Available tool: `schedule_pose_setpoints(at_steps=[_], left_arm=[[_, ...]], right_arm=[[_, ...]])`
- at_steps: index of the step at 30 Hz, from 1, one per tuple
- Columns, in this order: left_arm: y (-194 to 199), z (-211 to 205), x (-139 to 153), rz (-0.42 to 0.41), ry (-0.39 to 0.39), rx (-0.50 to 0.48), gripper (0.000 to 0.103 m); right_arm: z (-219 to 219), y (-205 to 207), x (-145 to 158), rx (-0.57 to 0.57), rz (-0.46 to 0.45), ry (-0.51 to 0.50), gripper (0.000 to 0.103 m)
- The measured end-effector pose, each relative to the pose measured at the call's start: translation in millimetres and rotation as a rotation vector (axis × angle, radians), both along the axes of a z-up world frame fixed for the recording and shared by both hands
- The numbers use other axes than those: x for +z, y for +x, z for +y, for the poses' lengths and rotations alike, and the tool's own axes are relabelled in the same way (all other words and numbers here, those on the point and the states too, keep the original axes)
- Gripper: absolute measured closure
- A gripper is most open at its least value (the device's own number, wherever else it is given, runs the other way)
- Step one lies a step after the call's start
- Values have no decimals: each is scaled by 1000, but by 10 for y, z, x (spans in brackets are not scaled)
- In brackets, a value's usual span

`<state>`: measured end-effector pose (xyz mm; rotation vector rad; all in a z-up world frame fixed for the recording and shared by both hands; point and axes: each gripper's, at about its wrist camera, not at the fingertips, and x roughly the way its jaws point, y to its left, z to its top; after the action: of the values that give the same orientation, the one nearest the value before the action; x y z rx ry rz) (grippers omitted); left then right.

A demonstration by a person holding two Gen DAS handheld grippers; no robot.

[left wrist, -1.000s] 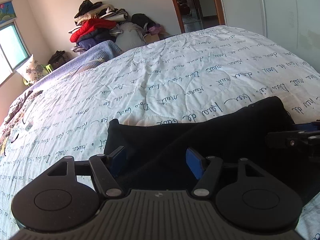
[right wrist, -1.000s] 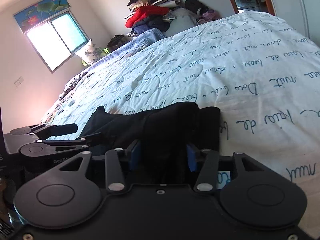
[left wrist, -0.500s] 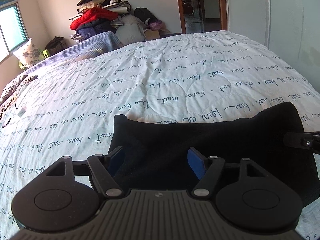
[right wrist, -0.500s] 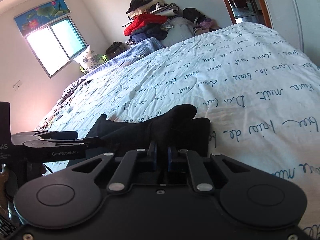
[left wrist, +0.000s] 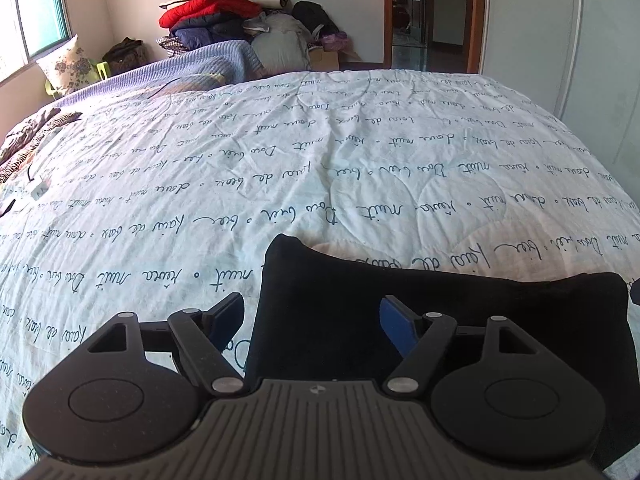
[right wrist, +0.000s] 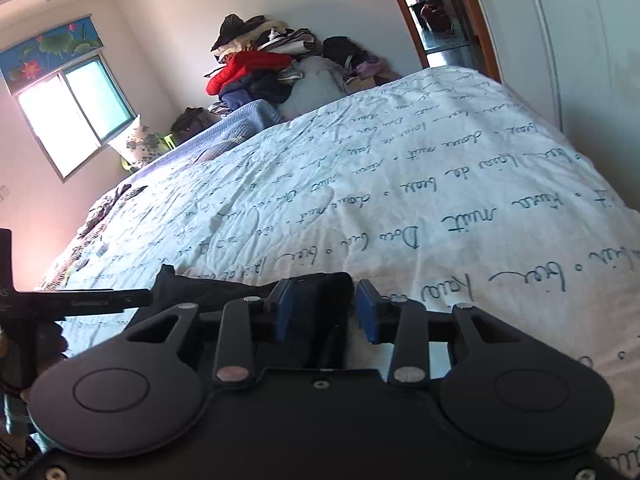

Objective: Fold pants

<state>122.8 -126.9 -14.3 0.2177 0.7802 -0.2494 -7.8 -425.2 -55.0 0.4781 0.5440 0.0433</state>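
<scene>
Folded black pants [left wrist: 440, 320] lie crosswise on the bed [left wrist: 320, 160], under both grippers. Left gripper [left wrist: 312, 320] gapes, just widening; right gripper [right wrist: 324, 312] has just reopened, straddling cloth unpinched.

A big bed [left wrist: 360, 152] fills most of the left wrist view. It has a white quilt with dark blue writing all over it. Black folded pants [left wrist: 460, 312] lie flat on the quilt at the bottom middle. A light purple knitted blanket [left wrist: 192, 64] lies at the upper left. A striped brown cloth [left wrist: 28, 140] lies at the far left edge.
</scene>
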Motion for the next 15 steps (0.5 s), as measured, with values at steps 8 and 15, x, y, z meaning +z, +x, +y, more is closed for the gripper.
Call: schedule_pose_setpoints(at_steps=[8, 15], left_arm=[[205, -141, -157, 22, 42, 22, 25], [323, -167, -224, 20, 65, 66, 25]], right_arm=[[135, 326, -92, 36, 39, -15, 97], [213, 154, -46, -53, 59, -171, 78]])
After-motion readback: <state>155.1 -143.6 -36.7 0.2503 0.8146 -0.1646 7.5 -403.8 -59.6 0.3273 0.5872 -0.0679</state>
